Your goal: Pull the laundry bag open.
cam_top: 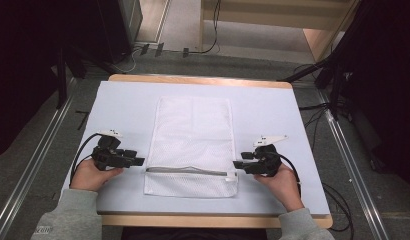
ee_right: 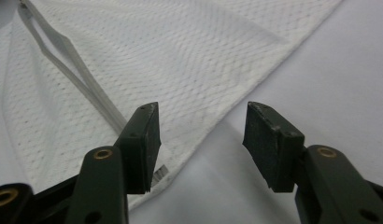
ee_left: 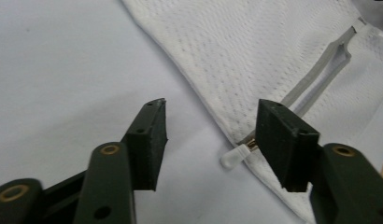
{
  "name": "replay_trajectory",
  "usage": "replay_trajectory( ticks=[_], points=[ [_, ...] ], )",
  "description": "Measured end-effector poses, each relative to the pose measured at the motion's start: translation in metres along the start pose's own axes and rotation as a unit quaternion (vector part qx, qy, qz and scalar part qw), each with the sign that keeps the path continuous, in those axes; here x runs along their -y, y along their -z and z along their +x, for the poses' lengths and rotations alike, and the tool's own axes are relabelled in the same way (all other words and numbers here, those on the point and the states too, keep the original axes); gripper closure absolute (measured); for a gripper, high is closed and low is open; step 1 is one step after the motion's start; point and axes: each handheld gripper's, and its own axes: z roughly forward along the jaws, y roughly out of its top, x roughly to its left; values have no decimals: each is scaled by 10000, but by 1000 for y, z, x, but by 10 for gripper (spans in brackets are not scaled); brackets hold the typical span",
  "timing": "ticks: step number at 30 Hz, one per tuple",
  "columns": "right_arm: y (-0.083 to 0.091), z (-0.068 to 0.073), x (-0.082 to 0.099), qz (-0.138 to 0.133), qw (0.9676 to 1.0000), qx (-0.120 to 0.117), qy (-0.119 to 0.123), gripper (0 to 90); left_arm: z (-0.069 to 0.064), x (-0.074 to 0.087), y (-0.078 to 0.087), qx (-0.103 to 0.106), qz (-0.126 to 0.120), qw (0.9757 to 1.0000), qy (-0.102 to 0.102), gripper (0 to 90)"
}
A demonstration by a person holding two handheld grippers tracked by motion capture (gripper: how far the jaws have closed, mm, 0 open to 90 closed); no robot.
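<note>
While the white mesh bag [cam_top: 192, 145] lies flat on the tabletop [cam_top: 273, 115], the left gripper [cam_top: 135, 161] and right gripper [cam_top: 239, 164] flank its zipper [cam_top: 185, 171] ends, jaws spread, pinching nothing.

1 mesh bag [cam_top: 192, 145], 1 zipper [cam_top: 189, 171], 1 table [cam_top: 123, 107]

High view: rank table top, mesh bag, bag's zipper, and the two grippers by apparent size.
1. Table top, largest.
2. White mesh bag, lying flat on it.
3. Zipper, a thin strip across the bag near its lower end.
4. Left gripper and right gripper, both open; they look alike, so no ranking between them.
</note>
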Motion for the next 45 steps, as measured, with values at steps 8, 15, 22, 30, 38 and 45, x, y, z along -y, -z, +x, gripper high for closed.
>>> replay_trajectory(
  ticks=[8,15,22,30,38,45],
  points=[
    [9,-17,5,-188,9989,347,-266,378,9,1,3,-261,-111,9996,87,362],
    [14,-29,6,-260,9976,511,-394,362,16,3,5,-462,-153,9986,206,333],
    [14,-36,7,-250,9964,599,-544,361,24,4,9,-659,-229,9971,301,311],
    [14,-41,9,-213,9952,685,-671,361,26,5,8,-664,-204,9969,376,308],
    [14,-42,10,-176,9945,734,-726,354,27,6,7,-683,-155,9968,384,301],
    [15,-45,12,-180,9937,830,-733,320,30,5,7,-728,-141,9965,373,291]
  ],
)
